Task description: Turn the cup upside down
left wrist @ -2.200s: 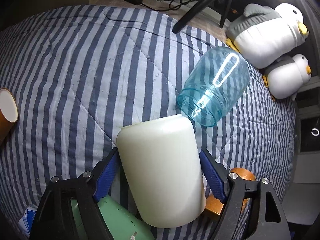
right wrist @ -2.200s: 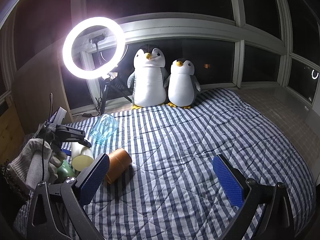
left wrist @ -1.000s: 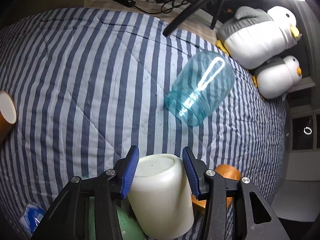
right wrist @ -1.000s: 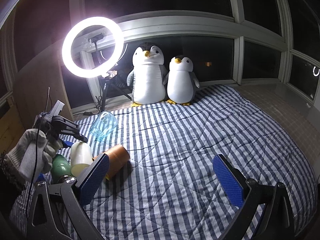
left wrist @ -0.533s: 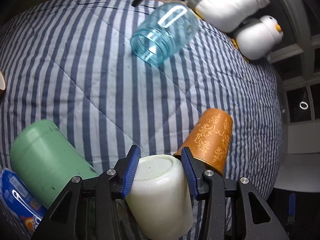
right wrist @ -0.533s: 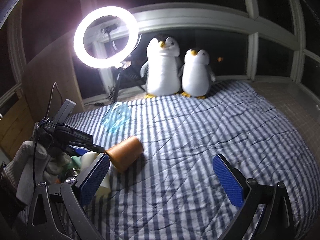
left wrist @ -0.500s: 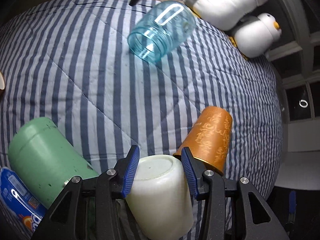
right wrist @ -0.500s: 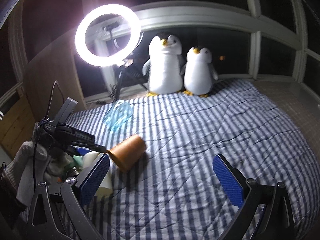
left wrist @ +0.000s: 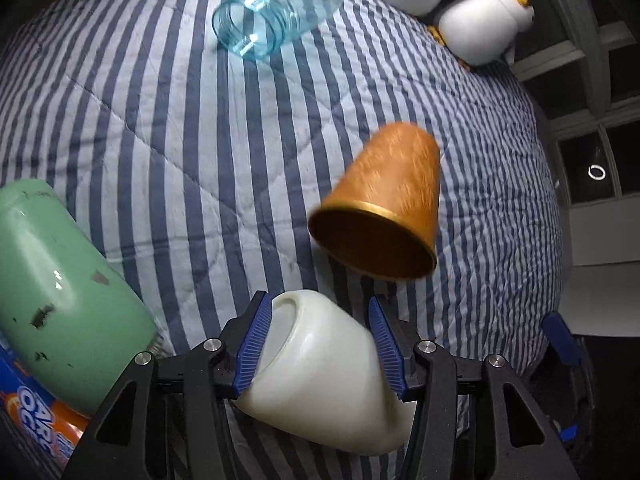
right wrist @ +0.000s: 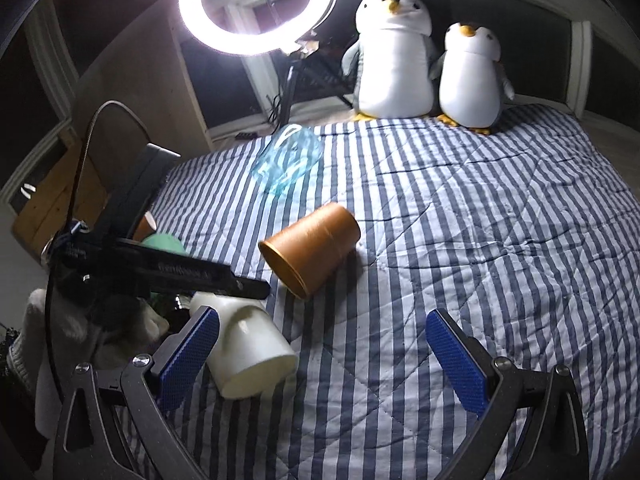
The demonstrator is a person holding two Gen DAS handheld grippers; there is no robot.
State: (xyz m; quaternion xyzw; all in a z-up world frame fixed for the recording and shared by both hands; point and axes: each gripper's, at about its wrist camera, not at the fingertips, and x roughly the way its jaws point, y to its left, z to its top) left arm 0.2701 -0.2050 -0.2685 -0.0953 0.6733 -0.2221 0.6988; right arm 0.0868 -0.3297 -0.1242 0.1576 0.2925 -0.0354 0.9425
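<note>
My left gripper (left wrist: 320,336) is shut on a cream white cup (left wrist: 324,380), gripping it near its closed base. The cup is tilted with its open mouth pointing down toward the striped bedspread (left wrist: 180,140). In the right wrist view the same white cup (right wrist: 252,352) hangs mouth-down and slanted just above the bed, under the left gripper's black body (right wrist: 160,268). My right gripper (right wrist: 320,360) is open and empty, low over the bed beside the cup.
An orange cup (left wrist: 384,208) lies on its side just beyond the white cup, also in the right wrist view (right wrist: 312,244). A blue glass jar (left wrist: 276,8) lies farther off. A green tumbler (left wrist: 60,280) and a can (left wrist: 28,412) lie left. Two plush penguins (right wrist: 428,64) and a ring light (right wrist: 256,4) stand behind.
The left gripper closed on the white cup, lifted it and turned it so its mouth now tips downward. The orange cup has rolled. The right gripper moved in closer.
</note>
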